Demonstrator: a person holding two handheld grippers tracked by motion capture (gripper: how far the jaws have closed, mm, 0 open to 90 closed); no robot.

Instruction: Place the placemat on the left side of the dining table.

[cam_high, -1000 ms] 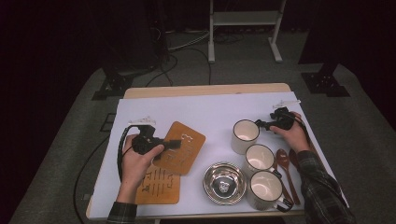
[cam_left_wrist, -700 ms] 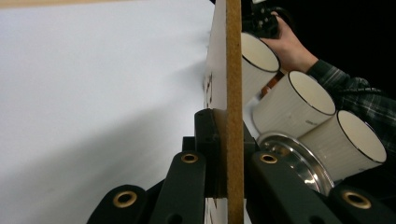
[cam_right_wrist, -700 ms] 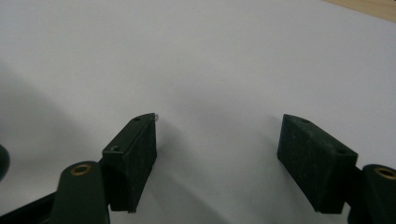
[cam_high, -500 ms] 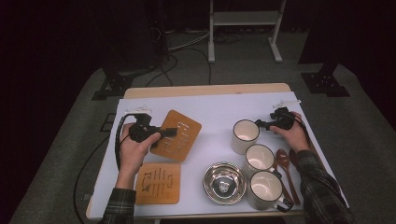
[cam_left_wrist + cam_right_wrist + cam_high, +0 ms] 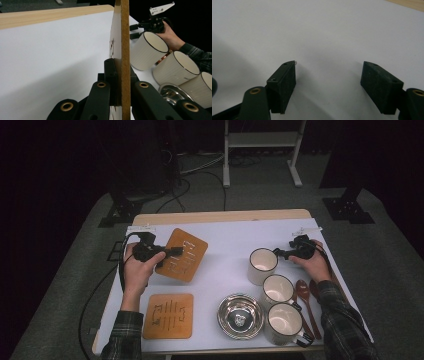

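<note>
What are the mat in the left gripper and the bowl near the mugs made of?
Mat: looks like cork or pressed fibreboard, matte; its edge shows a grainy tan core. Bowl: likely stainless steel, polished; it mirrors light brightly.

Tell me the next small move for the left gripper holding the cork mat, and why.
Probably carry the cork mat a little further over the white tabletop and lower it flat. The left gripper is shut on the mat's edge and holds it lifted and tilted, apart from the second mat lying flat near the front edge.
</note>
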